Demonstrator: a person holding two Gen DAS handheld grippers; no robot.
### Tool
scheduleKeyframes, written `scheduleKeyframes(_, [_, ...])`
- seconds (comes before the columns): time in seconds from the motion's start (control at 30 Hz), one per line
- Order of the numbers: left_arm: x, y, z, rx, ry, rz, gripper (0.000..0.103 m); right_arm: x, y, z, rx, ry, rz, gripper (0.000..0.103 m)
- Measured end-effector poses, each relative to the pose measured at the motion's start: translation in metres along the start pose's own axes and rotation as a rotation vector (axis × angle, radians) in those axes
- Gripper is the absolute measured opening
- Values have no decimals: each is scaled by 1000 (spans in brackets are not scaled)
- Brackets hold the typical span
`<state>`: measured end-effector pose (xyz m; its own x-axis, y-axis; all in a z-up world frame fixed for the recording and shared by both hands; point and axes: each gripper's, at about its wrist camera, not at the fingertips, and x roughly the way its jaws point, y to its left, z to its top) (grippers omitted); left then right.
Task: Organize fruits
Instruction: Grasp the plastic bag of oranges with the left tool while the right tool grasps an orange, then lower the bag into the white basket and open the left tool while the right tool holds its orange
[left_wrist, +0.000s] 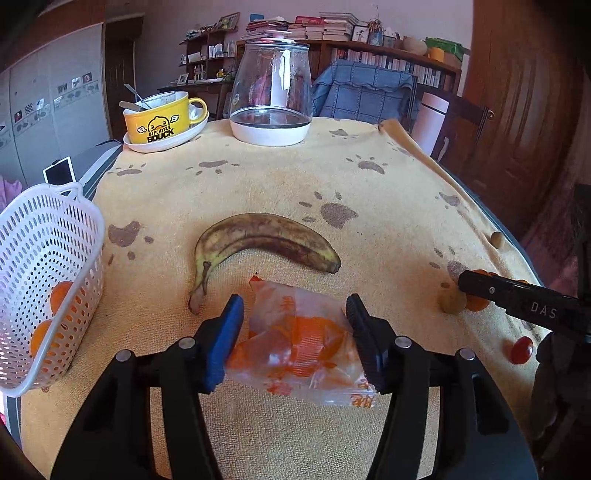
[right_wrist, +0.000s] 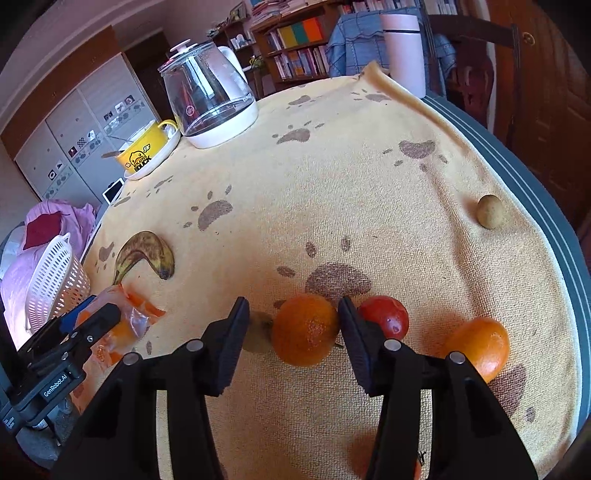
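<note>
The left gripper (left_wrist: 295, 338) has its jaws set apart on either side of a wrapped orange (left_wrist: 303, 343), both pads close against the crinkled plastic but not visibly squeezing it; I'd judge it is lined up to pinch the packet and carry it to the white basket (left_wrist: 48, 280) at the table's left edge, where other oranges already show through the perforated wall. The right gripper (right_wrist: 293, 332) also stands with jaws apart, straddling a bare orange (right_wrist: 306, 334), the right pad touching its skin, the left clear of it. That orange is round and pitted. Just beside it lie a red fruit (right_wrist: 386, 317) and another orange (right_wrist: 480, 347), towards the right edge. A spotted, browning banana (left_wrist: 258, 236) lies just beyond the packet, mid-table.
</note>
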<state>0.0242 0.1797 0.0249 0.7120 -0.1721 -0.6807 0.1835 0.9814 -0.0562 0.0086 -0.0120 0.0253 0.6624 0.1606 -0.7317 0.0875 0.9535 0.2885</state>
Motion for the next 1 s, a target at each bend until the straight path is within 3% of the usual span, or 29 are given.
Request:
scheduleKeyframes(0.07, [-1, -1, -5, 2, 17, 3, 59, -2, 1, -1, -17, -11, -15, 47])
scheduleKeyframes(0.13, [0, -2, -10, 6, 34, 11, 60, -4, 0, -3, -35, -12, -35, 38])
scheduleKeyframes(0.47, [15, -4, -15, 27, 86, 49, 64, -4, -4, -5, -53, -20, -27, 37])
scheduleKeyframes(0.6, [7, 0, -14, -9, 61, 77, 58, -5, -3, -6, -57, -19, -28, 37])
scheduleKeyframes(1.0, [-54, 15, 4, -78, -90, 127, 57, -26, 2, -14, -63, -48, 10, 34])
